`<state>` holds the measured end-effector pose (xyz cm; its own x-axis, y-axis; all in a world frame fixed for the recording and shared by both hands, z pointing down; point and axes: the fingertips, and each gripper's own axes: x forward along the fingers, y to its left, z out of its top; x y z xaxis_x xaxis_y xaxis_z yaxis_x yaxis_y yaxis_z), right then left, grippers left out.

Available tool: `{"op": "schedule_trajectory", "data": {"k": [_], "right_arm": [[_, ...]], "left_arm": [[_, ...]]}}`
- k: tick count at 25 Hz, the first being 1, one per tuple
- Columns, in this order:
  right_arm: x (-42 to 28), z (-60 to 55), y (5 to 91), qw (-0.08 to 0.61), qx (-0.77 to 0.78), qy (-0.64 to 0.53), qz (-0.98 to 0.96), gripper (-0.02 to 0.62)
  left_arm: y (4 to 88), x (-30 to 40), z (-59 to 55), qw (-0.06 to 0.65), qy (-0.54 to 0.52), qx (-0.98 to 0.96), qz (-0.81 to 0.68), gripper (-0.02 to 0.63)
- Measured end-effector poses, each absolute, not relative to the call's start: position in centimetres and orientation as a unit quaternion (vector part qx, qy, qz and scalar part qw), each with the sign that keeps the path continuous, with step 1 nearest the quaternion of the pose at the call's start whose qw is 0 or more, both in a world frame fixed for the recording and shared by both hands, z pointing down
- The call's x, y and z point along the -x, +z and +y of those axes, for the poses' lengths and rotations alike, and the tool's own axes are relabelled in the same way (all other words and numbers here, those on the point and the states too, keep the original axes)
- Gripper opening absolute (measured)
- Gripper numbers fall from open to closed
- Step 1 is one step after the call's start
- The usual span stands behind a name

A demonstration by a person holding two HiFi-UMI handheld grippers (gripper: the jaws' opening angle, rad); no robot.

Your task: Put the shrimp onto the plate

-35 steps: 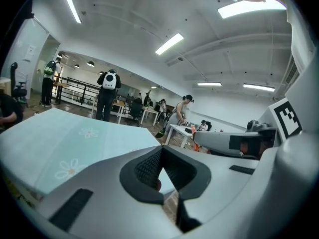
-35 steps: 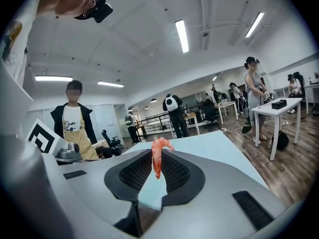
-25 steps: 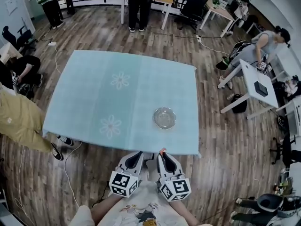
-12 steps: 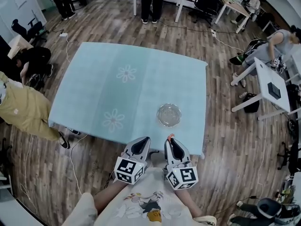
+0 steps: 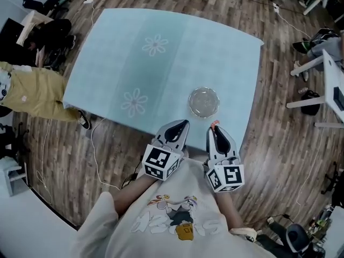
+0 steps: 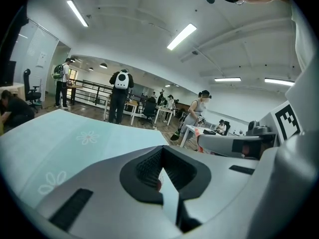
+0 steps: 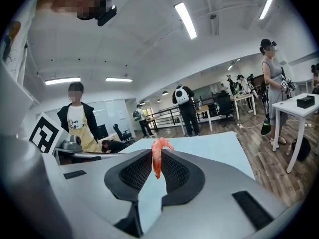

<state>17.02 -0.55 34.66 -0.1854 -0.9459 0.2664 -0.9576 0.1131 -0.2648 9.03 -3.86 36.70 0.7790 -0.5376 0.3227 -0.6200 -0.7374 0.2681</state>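
Observation:
My right gripper (image 5: 215, 128) is shut on an orange-pink shrimp (image 7: 158, 155), which sticks up from between its jaw tips; in the head view the shrimp (image 5: 214, 125) shows as a small orange tip just off the table's near edge. A clear glass plate (image 5: 203, 101) lies on the light blue tablecloth (image 5: 161, 63) near the table's front right, a little ahead of that gripper. Left of it, my left gripper (image 5: 184, 124) is held over the near table edge, jaws shut with nothing between them (image 6: 160, 177).
The tablecloth carries two white flower prints (image 5: 134, 101). A person in tan trousers (image 5: 32, 90) stands by the table's left edge. White desks (image 5: 328, 85) and people stand on the wooden floor to the right and beyond the table.
Both grippers have come forward toward the table's near edge, the right one still holding the shrimp. The head camera has tilted down, so the table sits higher in view.

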Motion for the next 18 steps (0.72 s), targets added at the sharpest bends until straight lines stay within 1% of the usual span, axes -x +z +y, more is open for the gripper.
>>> {"op": "schedule_trajectory", "data": {"k": [9, 18], "right_arm": [[-19.5, -3.2, 38.3, 0.029, -0.597, 0.231, -0.768, 0.077], [-20.8, -4.5, 42.6, 0.080, -0.560, 0.237, -0.790, 0.076]], "left_arm": [[39.7, -12.1, -5.0, 0.193, 0.145, -0.912, -0.332, 0.008], [42.9, -13.2, -4.8, 0.211, 0.171, -0.897, -0.349, 0.008]]}}
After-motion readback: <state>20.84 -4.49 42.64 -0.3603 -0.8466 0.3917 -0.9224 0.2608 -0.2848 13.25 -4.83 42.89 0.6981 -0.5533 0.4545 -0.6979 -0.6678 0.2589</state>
